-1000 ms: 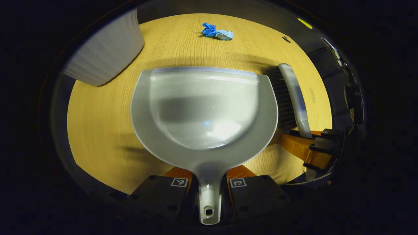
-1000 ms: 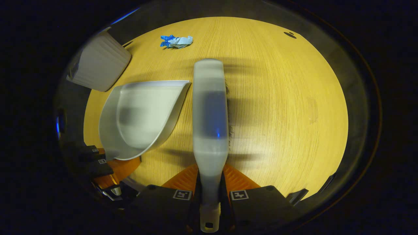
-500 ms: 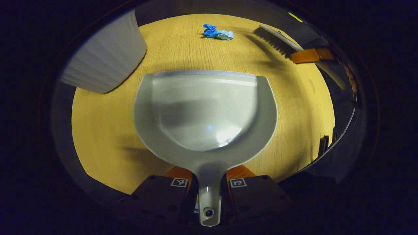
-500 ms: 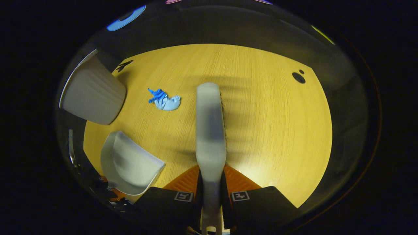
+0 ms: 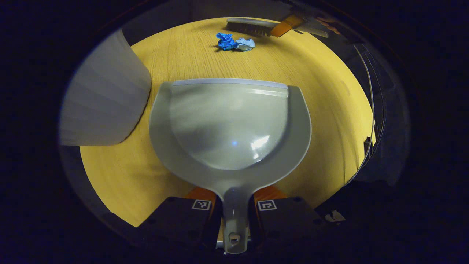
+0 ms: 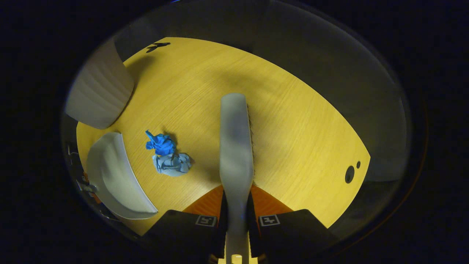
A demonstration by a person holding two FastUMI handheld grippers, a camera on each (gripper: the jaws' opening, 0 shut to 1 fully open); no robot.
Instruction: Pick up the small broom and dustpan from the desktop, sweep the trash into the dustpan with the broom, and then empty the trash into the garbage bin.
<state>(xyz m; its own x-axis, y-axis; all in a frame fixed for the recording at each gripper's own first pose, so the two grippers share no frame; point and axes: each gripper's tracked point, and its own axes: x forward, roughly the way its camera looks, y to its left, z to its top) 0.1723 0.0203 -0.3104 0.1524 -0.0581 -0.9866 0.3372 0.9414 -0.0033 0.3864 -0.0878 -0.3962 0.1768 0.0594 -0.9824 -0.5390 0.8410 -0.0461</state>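
My left gripper is shut on the handle of the grey dustpan, whose front lip faces the crumpled blue trash farther up the wooden desk. Just behind that trash I see the small broom, held by the other gripper. In the right gripper view my right gripper is shut on the broom's handle, and the grey broom back runs straight ahead with bristles on its right side. The blue trash lies left of the broom, between it and the dustpan.
A white ribbed garbage bin stands left of the dustpan, close to its rim, and sits at the upper left of the right gripper view as the bin. The wooden desk has two small dark holes near its right edge.
The right gripper has swung the broom round the far side of the trash, so the trash now lies between broom and dustpan. The dustpan has shifted closer to the bin.
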